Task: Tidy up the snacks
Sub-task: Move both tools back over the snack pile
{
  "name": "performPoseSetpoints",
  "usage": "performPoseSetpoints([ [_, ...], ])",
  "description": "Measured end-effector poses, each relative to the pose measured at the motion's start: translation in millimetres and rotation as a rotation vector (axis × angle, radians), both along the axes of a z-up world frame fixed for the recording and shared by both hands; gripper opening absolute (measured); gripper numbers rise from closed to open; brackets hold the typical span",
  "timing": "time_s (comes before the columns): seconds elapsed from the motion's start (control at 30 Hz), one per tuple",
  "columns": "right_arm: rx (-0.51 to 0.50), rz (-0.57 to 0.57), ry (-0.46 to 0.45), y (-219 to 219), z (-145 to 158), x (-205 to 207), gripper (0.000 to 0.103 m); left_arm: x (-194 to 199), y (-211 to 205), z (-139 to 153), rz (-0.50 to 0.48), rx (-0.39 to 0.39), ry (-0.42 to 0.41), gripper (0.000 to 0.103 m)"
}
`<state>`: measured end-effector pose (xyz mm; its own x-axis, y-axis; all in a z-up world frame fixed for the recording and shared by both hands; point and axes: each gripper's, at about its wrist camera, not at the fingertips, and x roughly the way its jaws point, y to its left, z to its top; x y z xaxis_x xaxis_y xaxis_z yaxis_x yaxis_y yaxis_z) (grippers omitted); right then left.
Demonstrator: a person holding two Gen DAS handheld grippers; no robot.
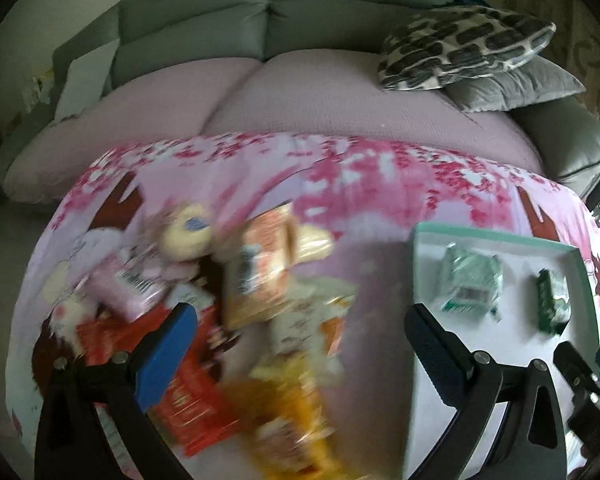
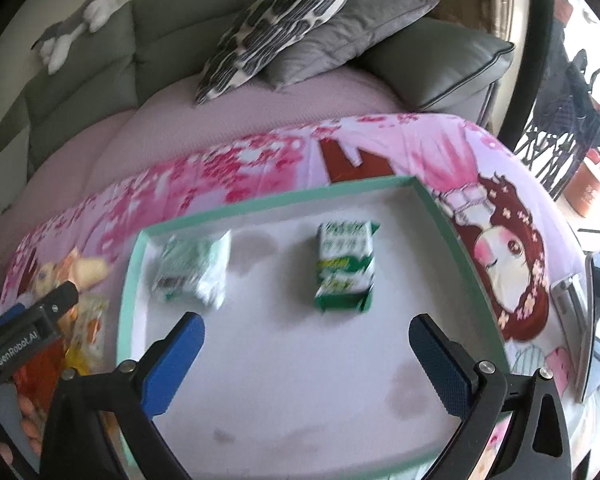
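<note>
Across the pink blossom-print cloth [image 1: 340, 184] that covers the desk, a shallow mint-rimmed tray [image 2: 268, 203] serves as the marker for everything else. Inside the tray lie two green-and-white snack packs, apart from each other: a pale crinkled pack [image 2: 192, 270] near its left wall and a darker green pack [image 2: 345, 266] closer to its middle. Left of the tray, out on the cloth, sits a loose heap of snacks [image 1: 236, 304], blurred, with a red packet [image 1: 192, 400], an orange-and-cream packet [image 1: 260, 264], a yellow bag [image 1: 296, 408] and a pink wrapper [image 1: 132, 292] among them. Over that heap hangs the left gripper [image 1: 300, 320], its blue-padded fingers spread wide with nothing between them. Above the tray's white floor, on its near side, hangs the right gripper [image 2: 306, 332], fingers equally wide and empty. Beyond the tray stands a grey sofa [image 1: 268, 12] carrying a black-and-white patterned cushion [image 1: 464, 46] on a plain grey one [image 2: 352, 36].
</note>
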<state>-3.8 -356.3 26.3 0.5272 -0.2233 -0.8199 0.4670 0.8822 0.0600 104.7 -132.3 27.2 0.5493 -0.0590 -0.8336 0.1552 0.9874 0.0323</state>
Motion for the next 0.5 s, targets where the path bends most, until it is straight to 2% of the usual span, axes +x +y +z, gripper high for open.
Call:
performPoseSetpoints([
  [0.27,0.079,0.136,-0.078,46.9,19.4,1.8,0.103,-21.4,84.8,4.7,0.18,0.033,-0.003,0.103],
  [0.5,0.093,0.253,-0.063,99.5,14.5,13.6,0.103,-31.1,136.6,17.2,0.294,0.013,-0.032,0.103],
])
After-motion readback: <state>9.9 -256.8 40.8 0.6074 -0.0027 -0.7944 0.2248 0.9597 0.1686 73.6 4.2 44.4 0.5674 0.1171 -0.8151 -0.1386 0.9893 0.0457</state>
